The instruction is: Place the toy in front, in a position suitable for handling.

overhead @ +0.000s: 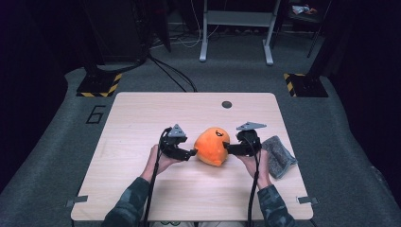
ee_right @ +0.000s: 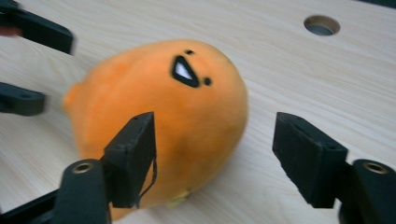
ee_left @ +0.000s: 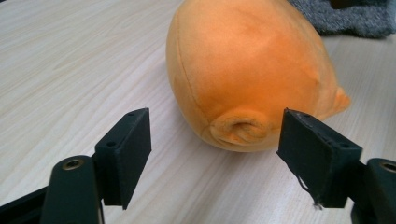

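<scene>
On the pale wooden surface (overhead: 142, 118) your plush toy (overhead: 213, 145) sits mid-table between both tongs. Left tongs (ee_left: 215, 135): open around its curled nub; close there next. Right tongs (ee_right: 215, 140): open, straddling its face side.

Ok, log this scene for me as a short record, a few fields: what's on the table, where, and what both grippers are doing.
surface: light wooden table, round hole near its far edge
main object: orange plush toy, lying at centre
left gripper: open, at the toy's left side, curled tail between its jaws
right gripper: open, at the toy's right side
other item: grey cloth, right of the right gripper
</scene>
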Tool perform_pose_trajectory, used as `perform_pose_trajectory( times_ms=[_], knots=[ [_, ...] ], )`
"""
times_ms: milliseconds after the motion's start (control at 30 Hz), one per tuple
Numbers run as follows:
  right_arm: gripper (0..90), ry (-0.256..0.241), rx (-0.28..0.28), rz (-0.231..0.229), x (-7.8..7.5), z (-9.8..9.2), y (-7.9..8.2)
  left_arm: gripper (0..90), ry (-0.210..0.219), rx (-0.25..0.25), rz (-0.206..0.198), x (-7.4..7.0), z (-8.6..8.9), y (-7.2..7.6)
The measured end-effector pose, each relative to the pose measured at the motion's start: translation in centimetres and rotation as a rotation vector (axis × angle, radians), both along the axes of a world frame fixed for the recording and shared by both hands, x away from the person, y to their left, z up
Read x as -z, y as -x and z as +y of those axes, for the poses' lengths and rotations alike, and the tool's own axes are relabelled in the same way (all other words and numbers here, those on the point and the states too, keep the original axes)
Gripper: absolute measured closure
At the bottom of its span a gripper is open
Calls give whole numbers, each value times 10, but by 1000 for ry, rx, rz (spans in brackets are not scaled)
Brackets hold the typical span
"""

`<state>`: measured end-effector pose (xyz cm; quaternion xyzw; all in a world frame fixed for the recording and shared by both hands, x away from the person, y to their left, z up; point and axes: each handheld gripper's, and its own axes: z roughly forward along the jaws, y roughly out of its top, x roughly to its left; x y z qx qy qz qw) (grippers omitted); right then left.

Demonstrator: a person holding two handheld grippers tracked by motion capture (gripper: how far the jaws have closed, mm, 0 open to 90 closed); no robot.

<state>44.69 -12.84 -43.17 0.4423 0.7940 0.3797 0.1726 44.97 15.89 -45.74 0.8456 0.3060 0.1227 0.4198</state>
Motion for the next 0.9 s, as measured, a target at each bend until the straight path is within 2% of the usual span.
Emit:
perform_pose_trajectory(
  times_ms=[133, 233, 333, 400, 467, 533, 600, 667, 733, 800, 833, 900],
  knots=[
    [243, 29, -37, 14, 2, -6, -15, 232, 36, -22, 14, 1, -5, 8],
    [223, 39, -62, 21, 5, -8, -24, 218, 41, -50, 28, 8, -11, 10],
    [213, 40, -90, 38, 9, -6, -31, 227, 36, -55, 40, 15, -16, 8],
    [208, 52, -127, 37, 12, -4, -37, 256, 33, -47, 42, 18, -18, 6],
    [206, 55, -149, 49, 15, -2, -42, 356, 52, -35, 52, 21, -19, 5],
    [229, 54, -179, 62, 17, -1, -45, 390, 54, -36, 64, 23, -21, 4],
    [318, 52, -218, 73, 20, 0, -48, 428, 45, -31, 58, 25, -22, 4],
    [450, 20, -264, 94, 24, 1, -50, 485, 24, -23, 64, 28, -25, 4],
    [526, 6, -286, 127, 29, 4, -51, 552, 9, -16, 74, 32, -26, 2],
    [617, 8, -300, 124, 33, 8, -51, 624, 0, -15, 68, 34, -26, 3],
    [657, 5, -303, 114, 34, 10, -50, 660, 2, -15, 74, 34, -26, 3],
    [718, 16, -301, 83, 35, 13, -47, 709, 10, -27, 61, 34, -25, 4]
  ],
)
